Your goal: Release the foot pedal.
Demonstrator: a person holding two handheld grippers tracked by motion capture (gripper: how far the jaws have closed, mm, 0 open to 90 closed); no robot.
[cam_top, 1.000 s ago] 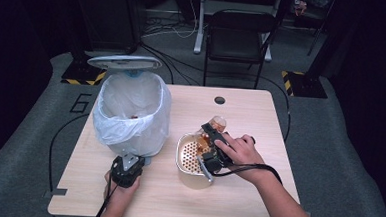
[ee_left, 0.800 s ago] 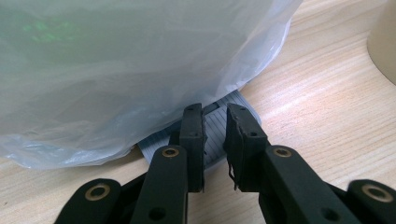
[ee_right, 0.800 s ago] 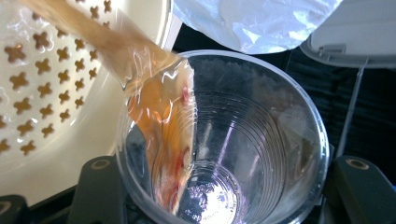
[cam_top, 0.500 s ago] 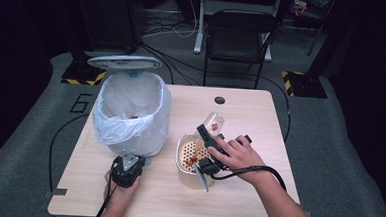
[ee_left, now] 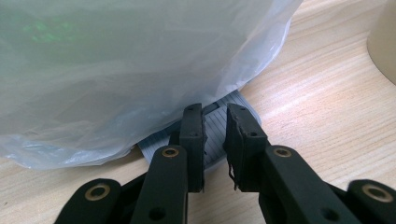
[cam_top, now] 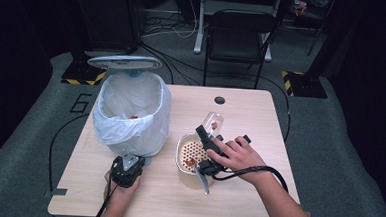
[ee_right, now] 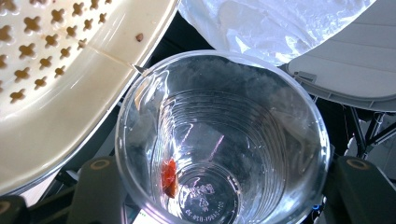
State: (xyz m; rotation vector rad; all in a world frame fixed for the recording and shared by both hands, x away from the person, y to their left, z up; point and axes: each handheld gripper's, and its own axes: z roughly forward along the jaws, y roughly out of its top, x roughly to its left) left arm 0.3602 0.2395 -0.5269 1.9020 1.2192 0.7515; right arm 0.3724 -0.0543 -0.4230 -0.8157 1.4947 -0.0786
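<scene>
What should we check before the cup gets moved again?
1. Right gripper holds the clear cup between its jaws: ok.
2. Cup emptied: not ok, one red bit sticks near the bottom.
3. Strainer bowl under the cup's mouth: ok, it caught red bits.
4. Left gripper on the bin pedal: cannot tell if it presses.
5. Bin lid up, bag open: ok.
</scene>
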